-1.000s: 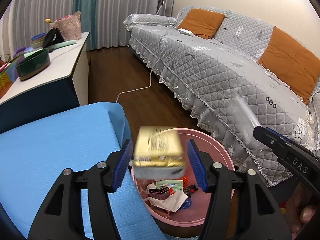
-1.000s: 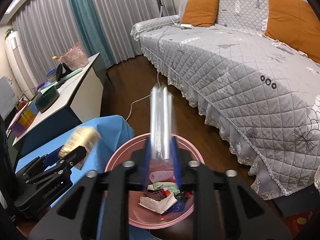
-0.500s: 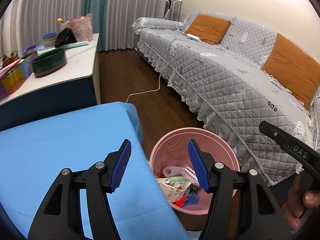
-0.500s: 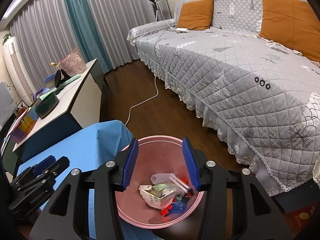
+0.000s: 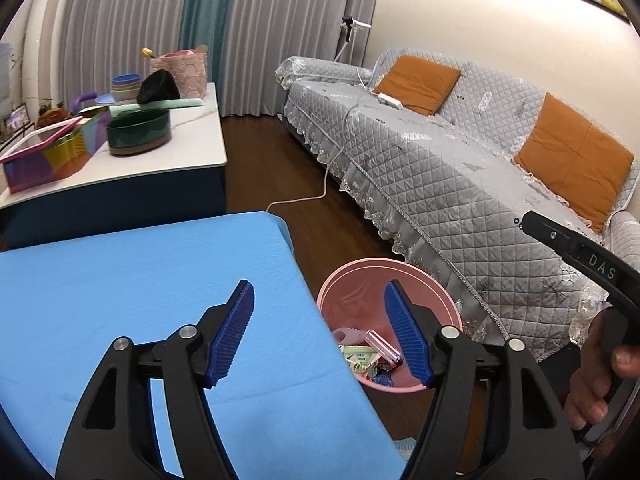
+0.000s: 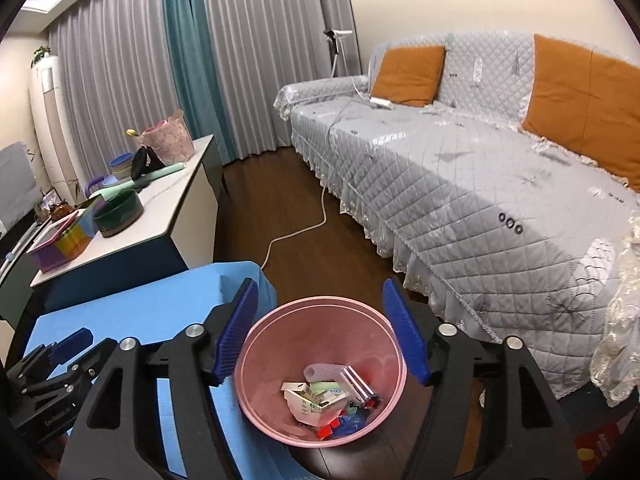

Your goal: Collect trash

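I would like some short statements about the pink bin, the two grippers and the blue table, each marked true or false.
1. The pink bin holds several pieces of trash. True.
2. The left gripper grips a golden box. False: its jaws stand open with nothing between them.
3. The right gripper is open and empty. True.
4. The bin stands on the blue table. False: it stands on the wooden floor beside the table.
5. The sofa carries orange cushions. True.
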The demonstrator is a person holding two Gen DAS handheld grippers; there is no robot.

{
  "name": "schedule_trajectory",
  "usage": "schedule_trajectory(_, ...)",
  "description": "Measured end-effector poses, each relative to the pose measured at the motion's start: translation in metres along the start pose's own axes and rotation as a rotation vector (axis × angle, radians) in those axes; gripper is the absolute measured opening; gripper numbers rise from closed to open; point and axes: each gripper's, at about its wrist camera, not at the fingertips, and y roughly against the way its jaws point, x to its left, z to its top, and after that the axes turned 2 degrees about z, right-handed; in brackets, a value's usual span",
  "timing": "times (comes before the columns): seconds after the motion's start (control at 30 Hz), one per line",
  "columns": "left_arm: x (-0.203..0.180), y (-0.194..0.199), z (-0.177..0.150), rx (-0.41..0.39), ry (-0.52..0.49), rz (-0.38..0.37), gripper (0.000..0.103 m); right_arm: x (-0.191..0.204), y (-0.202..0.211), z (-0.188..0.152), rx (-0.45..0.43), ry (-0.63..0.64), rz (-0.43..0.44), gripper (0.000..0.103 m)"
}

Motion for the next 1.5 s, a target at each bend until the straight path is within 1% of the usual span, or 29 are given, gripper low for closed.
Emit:
schedule_trajectory(0.1, 0.009, 0.016, -0.007, -0.013, -0.001, -0.001, 0.071, 0.006, 0.018, -0.004, -0.018, 0.025, -0.009, 0.077)
schedule_trajectory(0.17, 0.016, 0.028, -0.012, -0.024, 0.002, 0.005, 0.077, 0.009, 0.027, -0.007, -0.021, 0.033, -0.014, 0.082)
schedule_trajectory(0.23, 0.024, 0.040, -0.019, -0.028, 0.011, 0.018, 0.079, 0.014, 0.035, -0.014, -0.019, 0.036, -0.028, 0.092)
schedule_trajectory(0.33, 0.034, 0.057, -0.030, -0.012, 0.026, 0.034, 0.083, 0.025, 0.046, -0.029, -0.005, 0.049, -0.027, 0.097)
schedule_trajectory(0.4, 0.040, 0.071, -0.037, -0.011, 0.025, 0.054, 0.085, 0.033, 0.052, -0.039, 0.008, 0.058, -0.015, 0.098)
schedule_trajectory(0.47, 0.045, 0.085, -0.043, -0.022, 0.024, 0.077, 0.091, 0.043, 0.059, -0.049, 0.016, 0.071, -0.001, 0.098)
schedule_trajectory(0.53, 0.052, 0.100, -0.051, -0.035, 0.037, 0.096, 0.093, 0.053, 0.065, -0.057, 0.016, 0.080, 0.010, 0.098)
schedule_trajectory(0.67, 0.063, 0.119, -0.068, -0.046, 0.048, 0.147, 0.094, 0.079, 0.079, -0.079, 0.009, 0.118, 0.033, 0.098)
schedule_trajectory(0.77, 0.072, 0.126, -0.082, -0.037, 0.070, 0.172, 0.094, 0.096, 0.086, -0.099, 0.001, 0.159, 0.045, 0.098)
schedule_trajectory(0.87, 0.083, 0.133, -0.095, -0.044, 0.089, 0.223, 0.095, 0.112, 0.088, -0.115, 0.009, 0.206, 0.055, 0.098)
schedule_trajectory(0.93, 0.090, 0.135, -0.099, -0.042, 0.109, 0.240, 0.095, 0.118, 0.086, -0.119, 0.023, 0.212, 0.077, 0.098)
schedule_trajectory(1.17, 0.112, 0.131, -0.104, -0.018, 0.155, 0.295, 0.095, 0.140, 0.074, -0.128, 0.055, 0.244, 0.102, 0.098)
schedule_trajectory(1.27, 0.118, 0.128, -0.109, -0.004, 0.162, 0.306, 0.095, 0.146, 0.065, -0.130, 0.073, 0.245, 0.112, 0.098)
schedule_trajectory(1.5, 0.125, 0.120, -0.107, 0.008, 0.179, 0.320, 0.095, 0.153, 0.056, -0.132, 0.085, 0.260, 0.121, 0.098)
